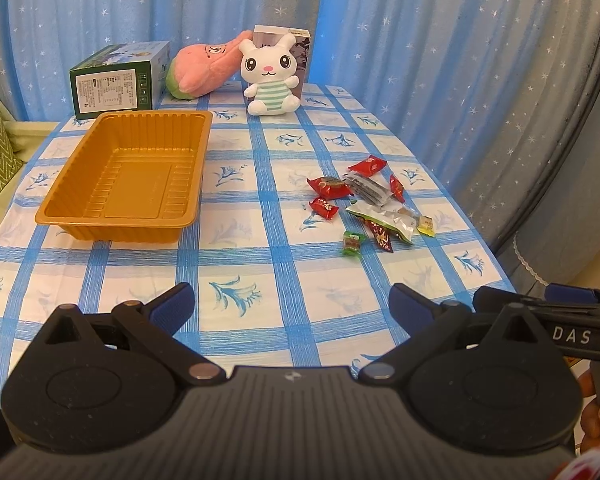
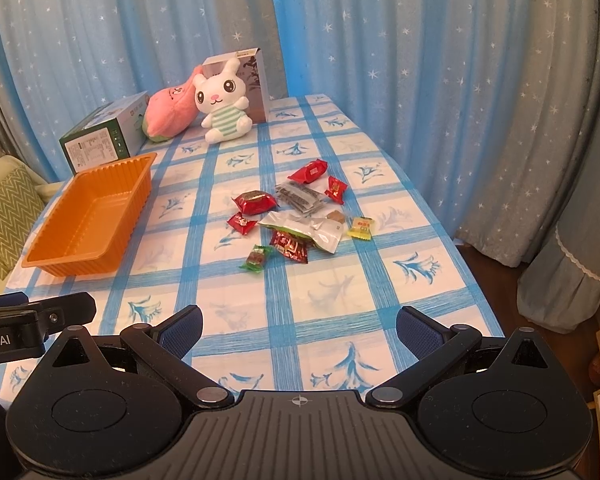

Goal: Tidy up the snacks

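— Star-printed blue curtains (image 1: 420, 60) are seen behind a table spread with a blue-checked tablecloth (image 1: 260, 288). How is everything laid out?

— An empty orange plastic tray (image 1: 128, 176) has been set on the left half, presumably as the container to be filled. The wrapped snacks (image 2: 300, 216) are scattered in a loose pile to its right, well apart from it: red candies, a green-wrapped candy (image 2: 256, 258), a yellow one (image 2: 361, 227) and a silvery pouch (image 2: 312, 232).

— And the grippers?

— Both are held low over the near edge, apparently at the start, since nothing has been moved into the tray. The left gripper (image 1: 292, 304) is spread wide and empty; the right gripper (image 2: 298, 328) is likewise parted, with nothing between its blue pads.

— What sits at the back?

— A white plush rabbit (image 1: 270, 76) is propped against an upright box (image 1: 300, 56), beside a pink plush (image 1: 204, 68) and a green carton (image 1: 118, 76); these look decorative.

— Anything unclear?

— Wrapper print cannot be read, the pouches overlap so the exact count is uncertain, and only fingers of the person are caught at the frame edges.
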`<state>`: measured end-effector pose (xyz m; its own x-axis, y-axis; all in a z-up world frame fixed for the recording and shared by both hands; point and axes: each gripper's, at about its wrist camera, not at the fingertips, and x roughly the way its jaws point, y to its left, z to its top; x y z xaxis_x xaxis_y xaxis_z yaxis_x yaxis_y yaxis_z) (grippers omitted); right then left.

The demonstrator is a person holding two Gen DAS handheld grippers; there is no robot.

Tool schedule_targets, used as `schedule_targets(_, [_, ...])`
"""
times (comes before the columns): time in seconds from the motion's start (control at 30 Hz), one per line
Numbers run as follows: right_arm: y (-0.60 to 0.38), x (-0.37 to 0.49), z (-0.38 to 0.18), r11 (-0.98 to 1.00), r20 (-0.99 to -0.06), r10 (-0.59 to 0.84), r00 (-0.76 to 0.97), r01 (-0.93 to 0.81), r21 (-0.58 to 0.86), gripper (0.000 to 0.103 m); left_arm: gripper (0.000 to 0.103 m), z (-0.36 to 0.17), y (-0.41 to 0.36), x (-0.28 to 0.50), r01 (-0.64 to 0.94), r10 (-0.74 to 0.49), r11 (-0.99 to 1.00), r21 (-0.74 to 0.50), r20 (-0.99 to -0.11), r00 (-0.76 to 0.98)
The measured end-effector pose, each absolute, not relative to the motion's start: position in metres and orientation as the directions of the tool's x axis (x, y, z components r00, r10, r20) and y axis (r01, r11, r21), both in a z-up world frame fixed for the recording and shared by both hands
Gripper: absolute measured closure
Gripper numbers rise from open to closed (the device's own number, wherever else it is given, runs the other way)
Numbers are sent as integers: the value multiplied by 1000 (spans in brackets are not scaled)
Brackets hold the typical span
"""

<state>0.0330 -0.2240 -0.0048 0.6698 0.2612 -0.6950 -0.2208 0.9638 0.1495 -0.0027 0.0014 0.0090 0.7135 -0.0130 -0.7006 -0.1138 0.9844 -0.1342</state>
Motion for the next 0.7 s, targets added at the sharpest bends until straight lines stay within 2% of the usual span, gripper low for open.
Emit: schedule_targets(0.7, [-225,33,-3,964,-694,259,671,-221,146,0,1,11,-2,-3,-112,-17,984,-138,-700,714])
